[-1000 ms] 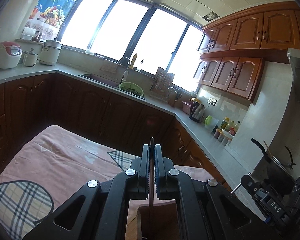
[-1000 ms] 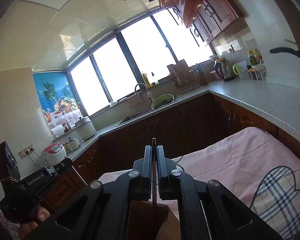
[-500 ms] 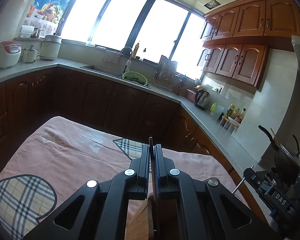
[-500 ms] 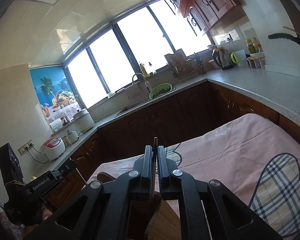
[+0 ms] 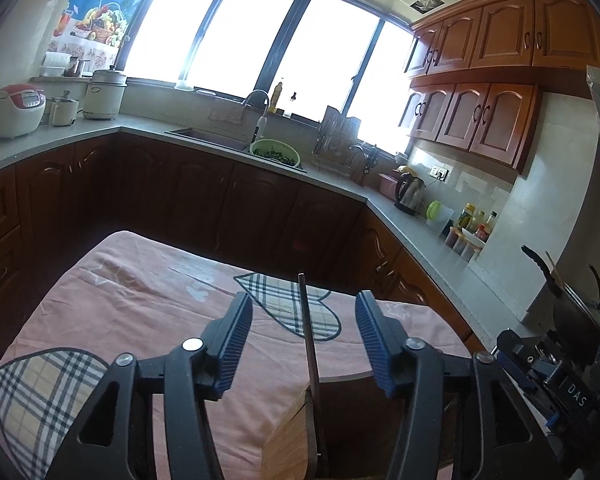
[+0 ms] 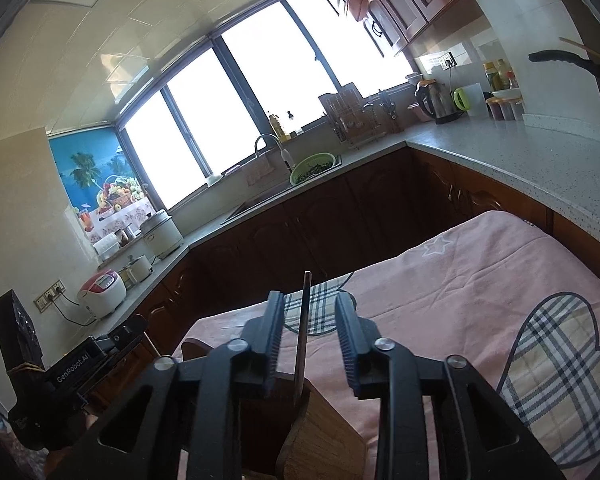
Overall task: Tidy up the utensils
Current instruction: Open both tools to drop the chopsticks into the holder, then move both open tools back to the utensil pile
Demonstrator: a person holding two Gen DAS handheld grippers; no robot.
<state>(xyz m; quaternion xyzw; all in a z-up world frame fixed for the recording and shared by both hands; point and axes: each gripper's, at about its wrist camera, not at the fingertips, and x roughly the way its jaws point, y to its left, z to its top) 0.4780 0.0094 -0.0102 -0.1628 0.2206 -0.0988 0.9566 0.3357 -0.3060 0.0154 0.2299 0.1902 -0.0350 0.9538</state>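
**Chopsticks stand in holder, both tools spread**

A pink cloth (image 5: 148, 312) with plaid hearts covers the table, ringed by dark kitchen cabinets (image 5: 204, 204), grey counter (image 6: 500, 156), sink (image 5: 208, 138) and bright windows (image 5: 236, 36). Left tool (image 5: 304, 344) and right tool (image 6: 308, 336) gape wide, gripping nothing. A chopstick (image 5: 310, 344) rises untouched between each pair of fingers from the wooden holder (image 6: 324, 436).

- My left wrist view looks forward along the left gripper (image 5: 304, 340), tilted slightly down, close above the pink tablecloth (image 5: 148, 304).
- It faces the window (image 5: 260, 36) and sink corner, with the right-hand counter (image 5: 428, 248) at its edge.
- My right wrist view looks along the right gripper (image 6: 309, 340), angled further upward, taking in ceiling.
- Both views share the green colander (image 6: 313, 167), kettle (image 5: 410, 196) and tablecloth.
- Each view catches the other gripper at its edge.
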